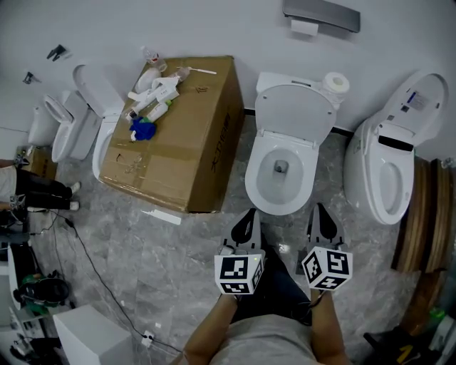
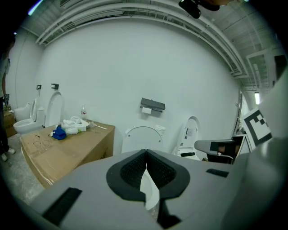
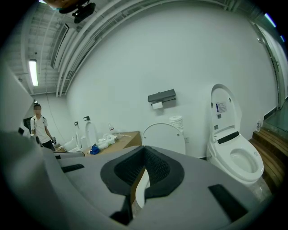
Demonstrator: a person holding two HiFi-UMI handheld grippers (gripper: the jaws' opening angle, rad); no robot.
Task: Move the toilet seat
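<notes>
Left gripper (image 1: 249,215) and right gripper (image 1: 322,212), fingers clenched empty, faced the toilet seat (image 1: 279,208).
Stiff, slick, hinged plastic; its front rim looked the best hold.

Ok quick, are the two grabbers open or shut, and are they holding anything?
Left gripper: jaws shut, holding nothing.
Right gripper: jaws shut, holding nothing.

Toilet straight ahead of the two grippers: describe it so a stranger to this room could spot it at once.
Along the white wall stands a row of toilets. Take the one just right of the big cardboard box, below the grey wall dispenser. Unlike its neighbours, this toilet has a paper roll sitting on top beside its raised lid.
</notes>
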